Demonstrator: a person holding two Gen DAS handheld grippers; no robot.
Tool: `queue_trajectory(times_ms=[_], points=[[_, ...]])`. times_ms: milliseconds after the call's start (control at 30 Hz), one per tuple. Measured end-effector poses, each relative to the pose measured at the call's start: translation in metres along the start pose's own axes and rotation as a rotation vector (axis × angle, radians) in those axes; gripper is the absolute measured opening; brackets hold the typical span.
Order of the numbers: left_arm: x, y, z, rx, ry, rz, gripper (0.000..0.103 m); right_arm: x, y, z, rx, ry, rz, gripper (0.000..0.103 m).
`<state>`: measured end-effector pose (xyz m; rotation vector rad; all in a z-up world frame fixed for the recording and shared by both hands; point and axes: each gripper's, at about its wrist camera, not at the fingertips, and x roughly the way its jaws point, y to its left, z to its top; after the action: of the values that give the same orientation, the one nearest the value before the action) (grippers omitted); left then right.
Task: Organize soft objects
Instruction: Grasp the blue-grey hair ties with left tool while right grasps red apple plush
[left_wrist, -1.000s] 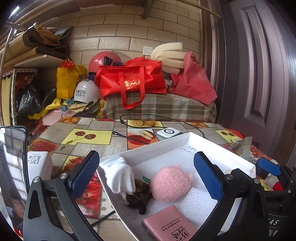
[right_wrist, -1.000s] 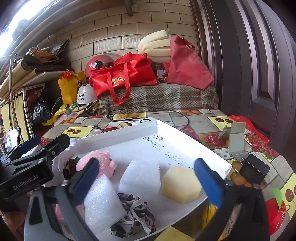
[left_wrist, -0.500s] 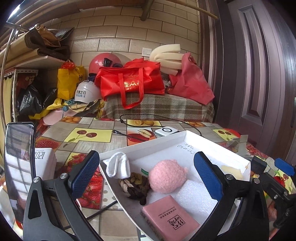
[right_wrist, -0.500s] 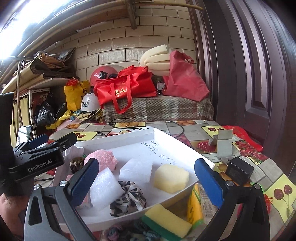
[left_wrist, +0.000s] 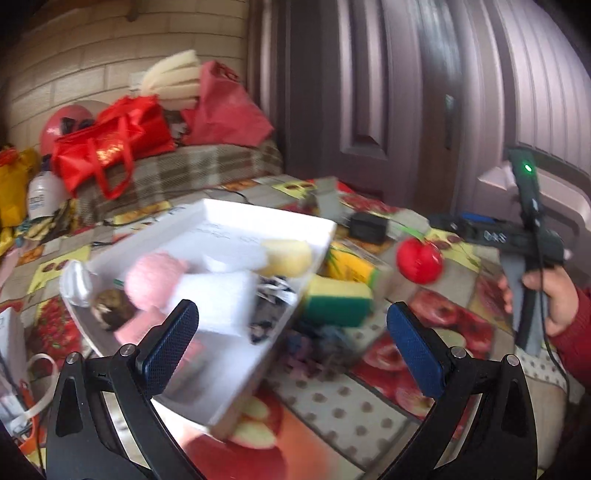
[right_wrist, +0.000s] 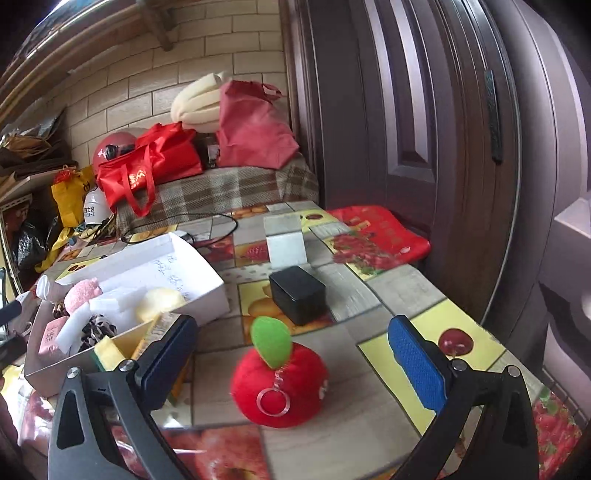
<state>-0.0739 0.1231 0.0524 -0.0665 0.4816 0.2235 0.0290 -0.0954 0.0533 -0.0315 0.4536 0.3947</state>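
A white tray (left_wrist: 269, 216) holds a pink fuzzy ball (left_wrist: 155, 275), white foam blocks (left_wrist: 218, 295), a yellow sponge (left_wrist: 288, 253) and a patterned scrunchie (left_wrist: 269, 310). A red plush apple (right_wrist: 279, 384) with a green leaf lies on the table between my right gripper's (right_wrist: 291, 356) open fingers. It also shows in the left wrist view (left_wrist: 419, 260). My left gripper (left_wrist: 291, 341) is open and empty, over the tray's near right edge. Yellow-green sponges (left_wrist: 338, 299) and a dark scrunchie (left_wrist: 314, 343) lie beside the tray.
A black box (right_wrist: 297, 293) and a white block (right_wrist: 286, 242) stand behind the apple. A red mat (right_wrist: 376, 236) lies by the dark door (right_wrist: 406, 110). Red bags (right_wrist: 147, 166) sit at the back on a plaid cover.
Both grippers have swung right. The right one has left the tray and now frames the red apple. The left now faces the tray's right side and the loose sponges.
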Motion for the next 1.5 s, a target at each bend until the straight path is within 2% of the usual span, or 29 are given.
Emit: queue_trajectory(times_ms=[100, 267, 400, 433, 533, 633, 667, 700, 733, 800, 900, 967, 1067, 1133, 1267, 1433, 1500], points=[[0.015, -0.024, -0.003, 0.051, 0.112, -0.075, 0.102, 0.002, -0.015, -0.003, 0.033, 0.043, 0.002, 0.103], [0.039, -0.037, -0.007, 0.064, 0.233, -0.100, 0.102, 0.010, -0.011, -0.006, 0.014, 0.102, 0.021, 0.103], [0.059, -0.037, -0.007, 0.018, 0.306, -0.137, 0.102, 0.028, 0.005, -0.010, -0.078, 0.213, 0.029, 0.103], [0.063, -0.037, -0.007, 0.023, 0.323, -0.119, 0.102, 0.035, 0.009, -0.012, -0.095, 0.248, 0.020, 0.103], [0.066, -0.049, -0.011, 0.081, 0.353, -0.110, 0.102, 0.051, 0.013, -0.015, -0.103, 0.326, 0.018, 0.103], [0.055, -0.066, -0.021, 0.153, 0.372, -0.129, 0.102, 0.056, 0.011, -0.018, -0.094, 0.364, 0.017, 0.103], [0.050, -0.073, -0.027, 0.156, 0.396, -0.178, 0.102, 0.055, 0.009, -0.018, -0.087, 0.361, 0.021, 0.103], [0.045, -0.079, -0.034, 0.131, 0.430, -0.258, 0.102, 0.053, 0.007, -0.017, -0.078, 0.355, 0.022, 0.103], [0.035, -0.085, -0.037, 0.144, 0.418, -0.273, 0.102, 0.052, 0.006, -0.017, -0.071, 0.350, 0.024, 0.103], [0.015, -0.093, -0.037, 0.171, 0.371, -0.251, 0.102, 0.051, 0.003, -0.016, -0.057, 0.342, 0.031, 0.103], [0.004, -0.085, -0.030, 0.121, 0.307, -0.246, 0.102, 0.052, 0.003, -0.016, -0.056, 0.342, 0.034, 0.103], [0.015, -0.070, -0.028, 0.078, 0.328, -0.199, 0.102, 0.051, 0.003, -0.016, -0.055, 0.341, 0.038, 0.103], [0.036, -0.048, -0.033, -0.009, 0.409, -0.138, 0.102, 0.052, 0.000, -0.014, -0.038, 0.340, 0.041, 0.103], [0.036, -0.042, -0.029, -0.021, 0.391, -0.137, 0.102, 0.053, -0.004, -0.014, -0.016, 0.342, 0.042, 0.103], [0.050, -0.033, -0.021, 0.007, 0.379, -0.058, 0.102, 0.056, -0.007, -0.014, 0.010, 0.360, 0.053, 0.103], [0.068, -0.031, -0.004, -0.013, 0.339, -0.084, 0.102, 0.057, -0.003, -0.015, -0.015, 0.358, 0.050, 0.103], [0.078, -0.035, -0.002, 0.002, 0.361, -0.063, 0.096, 0.058, 0.002, -0.016, -0.037, 0.365, 0.055, 0.103]])
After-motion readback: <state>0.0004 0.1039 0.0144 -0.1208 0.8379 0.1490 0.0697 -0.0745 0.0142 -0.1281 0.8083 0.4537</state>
